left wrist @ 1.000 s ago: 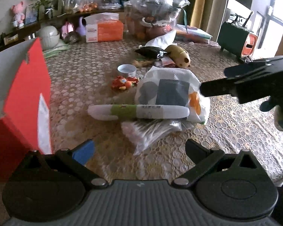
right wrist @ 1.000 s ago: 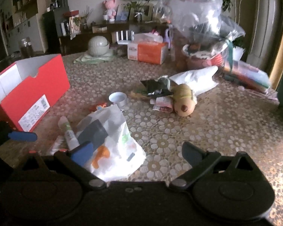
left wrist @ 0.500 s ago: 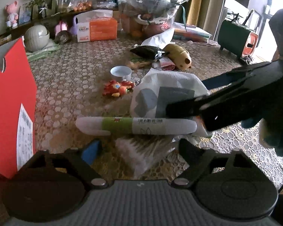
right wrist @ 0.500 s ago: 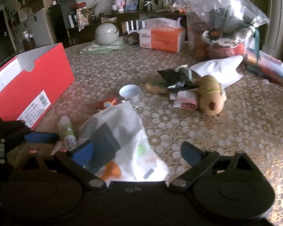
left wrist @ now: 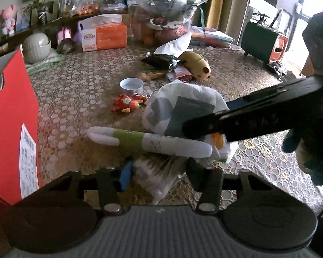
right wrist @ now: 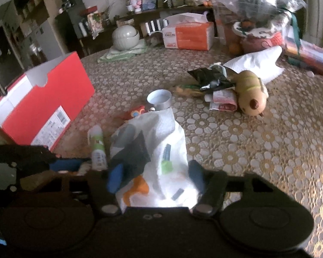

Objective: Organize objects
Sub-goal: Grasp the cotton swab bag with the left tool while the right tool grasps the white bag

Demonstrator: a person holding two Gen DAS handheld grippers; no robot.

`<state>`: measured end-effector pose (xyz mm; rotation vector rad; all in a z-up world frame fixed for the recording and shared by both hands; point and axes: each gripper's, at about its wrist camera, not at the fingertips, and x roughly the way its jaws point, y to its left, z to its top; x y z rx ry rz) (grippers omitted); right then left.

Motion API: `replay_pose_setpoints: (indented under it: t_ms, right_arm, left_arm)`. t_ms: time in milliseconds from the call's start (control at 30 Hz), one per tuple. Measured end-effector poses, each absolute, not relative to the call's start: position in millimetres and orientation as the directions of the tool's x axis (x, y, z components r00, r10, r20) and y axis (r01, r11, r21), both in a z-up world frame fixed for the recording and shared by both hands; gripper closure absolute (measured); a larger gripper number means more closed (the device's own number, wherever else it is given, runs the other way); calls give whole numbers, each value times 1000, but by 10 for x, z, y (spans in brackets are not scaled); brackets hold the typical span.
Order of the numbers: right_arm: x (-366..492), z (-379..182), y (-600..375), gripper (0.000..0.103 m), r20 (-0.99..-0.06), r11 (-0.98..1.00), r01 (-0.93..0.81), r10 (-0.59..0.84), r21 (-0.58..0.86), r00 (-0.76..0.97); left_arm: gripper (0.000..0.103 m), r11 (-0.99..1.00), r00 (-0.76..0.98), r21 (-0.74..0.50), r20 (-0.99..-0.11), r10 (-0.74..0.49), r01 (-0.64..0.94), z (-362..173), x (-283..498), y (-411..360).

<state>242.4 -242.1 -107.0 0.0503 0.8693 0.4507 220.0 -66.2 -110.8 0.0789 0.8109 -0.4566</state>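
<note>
**Both grippers down at the tube / bag cluster**

Left gripper (left wrist: 158, 173): jaws narrowed around a clear plastic bag of cotton swabs (left wrist: 161, 174) on the table (left wrist: 79, 90). Blue pad on one side, dark finger on the other, both right at the bag's edges. Can't tell whether they're actually pinching it yet.

Right gripper (right wrist: 155, 175): jaws partly closed, straddling the near end of the white printed bag (right wrist: 152, 150). Pads at or on the bag's sides; firm grip not confirmable. From the left wrist view its fingers reach in from the right, over that bag (left wrist: 183, 111).

White tube with green band (left wrist: 148, 140): lies flat, long axis roughly left-right in the left wrist view, slightly slanted. Flat crimped end points left toward the red box (left wrist: 13, 116), rounded end rests against the white bag. It sits just beyond the swab bag, touching or overlapping it. In the right wrist view the tube (right wrist: 97, 148) runs away from the camera, beside the bag's left edge.

Red box (right wrist: 45, 105): open, well left of the cluster.

Farther back: small round tin (left wrist: 131, 86), red toy (left wrist: 128, 105), tan plush (left wrist: 197, 64), orange tissue box (left wrist: 104, 35).
</note>
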Motion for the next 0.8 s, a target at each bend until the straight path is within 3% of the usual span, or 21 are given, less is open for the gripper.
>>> replay_pose_setpoints:
  t_ms: [67, 167, 367, 800]
  right_arm:
    - [2392, -1026, -2457, 72, -720, 908, -346, 402, 235, 565]
    - [2329, -952, -2490, 90, -719, 921, -315, 377, 227, 584]
    - [2143, -872, -2545, 94, -721, 940, -283, 329, 189, 610]
    - [1524, -721, -2674, 94, -720, 957, -227, 284, 178, 633]
  left_arm:
    - [60, 905, 586, -127, -723, -365, 407, -1085, 2201, -645]
    - [67, 910, 572, -146, -736, -363, 389, -1033, 2172, -629]
    - [73, 912, 564, -146, -745, -356, 382, -933, 2013, -619]
    - [77, 907, 549, -210, -738, -392, 365, -802, 1530, -597]
